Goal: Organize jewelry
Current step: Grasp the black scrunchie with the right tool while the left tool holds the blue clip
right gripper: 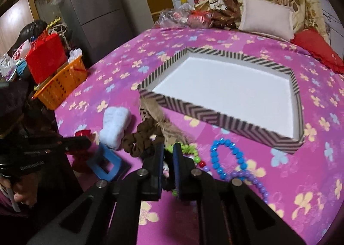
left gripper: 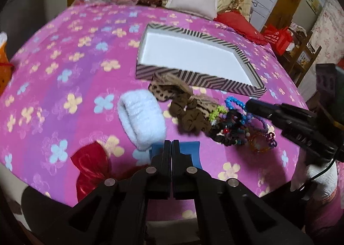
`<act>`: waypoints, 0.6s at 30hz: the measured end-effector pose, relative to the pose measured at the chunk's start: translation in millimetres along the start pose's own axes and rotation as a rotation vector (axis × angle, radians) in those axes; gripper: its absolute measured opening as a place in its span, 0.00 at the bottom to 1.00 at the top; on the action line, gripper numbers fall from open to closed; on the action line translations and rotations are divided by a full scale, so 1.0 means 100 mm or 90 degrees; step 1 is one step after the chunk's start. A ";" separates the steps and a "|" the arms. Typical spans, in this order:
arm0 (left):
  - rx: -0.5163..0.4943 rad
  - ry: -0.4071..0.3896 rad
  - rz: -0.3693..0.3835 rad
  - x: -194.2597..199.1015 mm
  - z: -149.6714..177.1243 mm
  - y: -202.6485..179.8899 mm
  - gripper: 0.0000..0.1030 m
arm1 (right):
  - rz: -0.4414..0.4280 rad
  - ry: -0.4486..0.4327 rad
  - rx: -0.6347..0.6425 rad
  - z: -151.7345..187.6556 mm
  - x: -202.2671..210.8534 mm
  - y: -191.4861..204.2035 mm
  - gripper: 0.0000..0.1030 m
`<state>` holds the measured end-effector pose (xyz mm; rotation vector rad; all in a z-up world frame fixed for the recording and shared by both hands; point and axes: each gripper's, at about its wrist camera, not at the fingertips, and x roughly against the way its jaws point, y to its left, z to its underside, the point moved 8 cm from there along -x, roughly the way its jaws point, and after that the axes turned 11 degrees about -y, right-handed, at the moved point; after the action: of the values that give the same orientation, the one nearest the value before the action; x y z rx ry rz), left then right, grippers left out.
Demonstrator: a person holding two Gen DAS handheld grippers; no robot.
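Pink bedding (left gripper: pixel 64 55) printed with small flowers lay under everything. On it sat a shallow box (left gripper: pixel 249 90) with striped sides and a white inside that held nothing. Just in front of the box lay a heap of jewelry and hair ties: a fluffy white band (left gripper: pixel 142 115), a brown scrunchie (left gripper: pixel 189 118), a spotted scrunchie (left gripper: pixel 160 92) touching the box wall, a blue bead bracelet (right gripper: pixel 225 158), a purple bead bracelet (right gripper: pixel 255 182) and a green bead string (right gripper: pixel 189 149).

The left gripper (left gripper: pixel 172 143) hung low near the white band, its two fingers pressed together with nothing between them; blue pads showed just beyond the tips. The right gripper (right gripper: pixel 168 152) reached into the bead pile with only a narrow gap between its fingers; dark beads sat in that gap, but whether they were gripped could not be told. A red bow (left gripper: pixel 90 163) lay at the near edge.
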<state>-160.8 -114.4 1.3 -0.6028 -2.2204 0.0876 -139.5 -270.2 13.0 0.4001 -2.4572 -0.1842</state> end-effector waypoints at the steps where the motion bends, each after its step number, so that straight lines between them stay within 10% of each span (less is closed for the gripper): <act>1: 0.015 0.016 0.008 -0.01 0.03 0.02 0.02 | 0.000 -0.003 -0.002 -0.01 0.02 0.00 0.09; 6: 0.055 0.035 0.004 0.02 0.13 0.08 0.40 | -0.010 -0.003 -0.013 -0.01 0.07 -0.01 0.09; 12: 0.048 0.063 -0.002 -0.11 0.22 0.02 0.46 | -0.026 0.009 -0.019 0.06 0.01 0.03 0.09; 18: 0.069 0.079 -0.020 -0.20 0.30 0.10 0.46 | 0.007 0.043 0.021 0.21 -0.14 0.04 0.33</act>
<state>-167.3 -110.4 -35.4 -0.4998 -2.0898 0.1502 -142.6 -261.0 -10.7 0.4007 -2.3988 -0.1245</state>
